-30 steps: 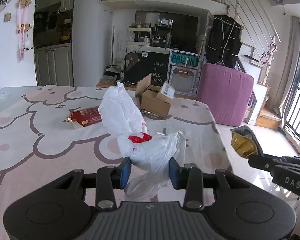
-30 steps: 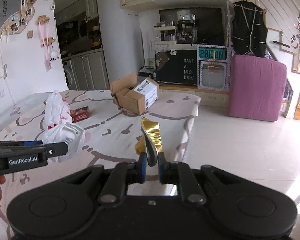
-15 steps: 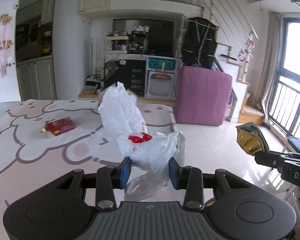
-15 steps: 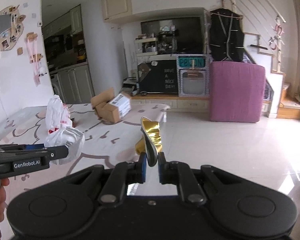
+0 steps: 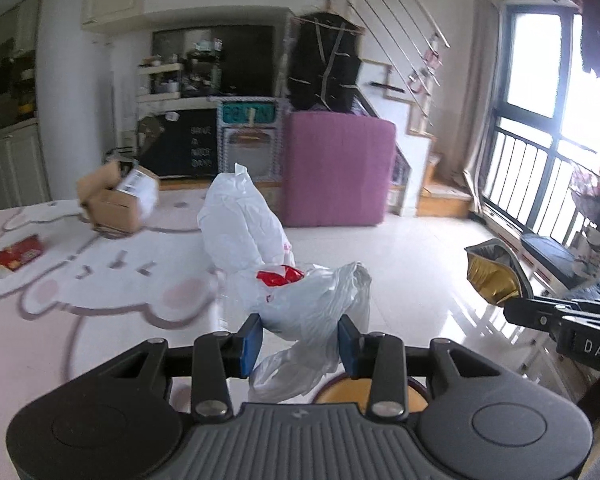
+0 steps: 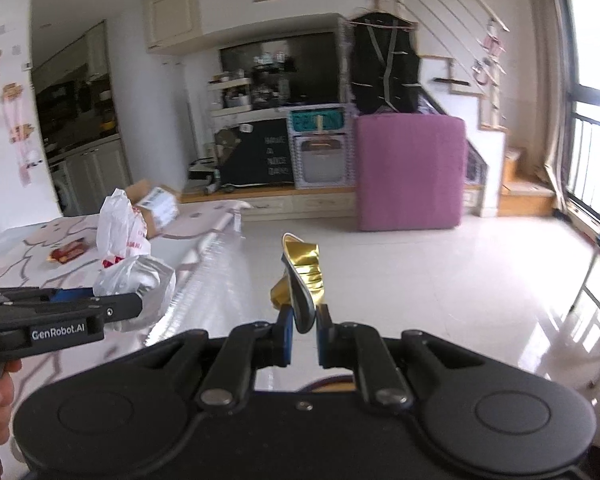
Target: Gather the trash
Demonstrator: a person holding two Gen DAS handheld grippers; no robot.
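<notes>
Home living room: staircase [image 5: 400, 52], kitchen cabinets [image 6: 96, 176]

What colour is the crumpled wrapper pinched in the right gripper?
Shiny gold outside with a silver lining; the foil wrapper shows best in the right wrist view, gripped by the right gripper.

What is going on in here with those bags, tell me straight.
A person is collecting trash with a handheld gripper in each hand. The left gripper is closed on a crumpled white plastic bag with a red wrapper showing in it. The right gripper pinches a gold foil packet. Both are held above the shiny floor, past the edge of the patterned table, where a cardboard box and a red packet lie.
</notes>
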